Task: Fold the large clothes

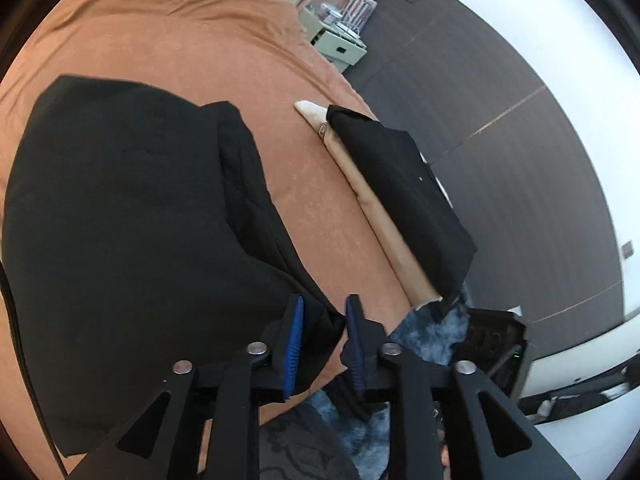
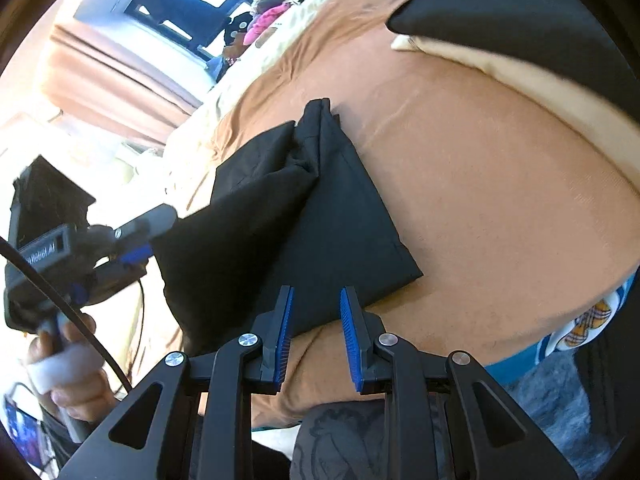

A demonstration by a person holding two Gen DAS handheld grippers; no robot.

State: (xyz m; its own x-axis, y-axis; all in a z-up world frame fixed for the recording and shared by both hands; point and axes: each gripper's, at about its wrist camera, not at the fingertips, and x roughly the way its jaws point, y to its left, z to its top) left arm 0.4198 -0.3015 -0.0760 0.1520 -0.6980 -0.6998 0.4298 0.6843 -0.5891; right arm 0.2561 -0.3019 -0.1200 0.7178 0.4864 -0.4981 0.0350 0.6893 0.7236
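Both hand-held grippers stand released over the black garment (image 2: 304, 220), which lies part-folded on the orange bed (image 2: 480, 208). Left hand-held gripper (image 1: 322, 344) straddles its near corner; right hand-held gripper (image 2: 316, 336) should pinch the near hem squarely before folding over.

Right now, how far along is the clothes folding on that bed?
Done: a folded stack, black on beige, sits at the bed's edge. In hand: the black garment lies partly folded, both sets of jaws open, nothing gripped. Left: its final folds and stacking.
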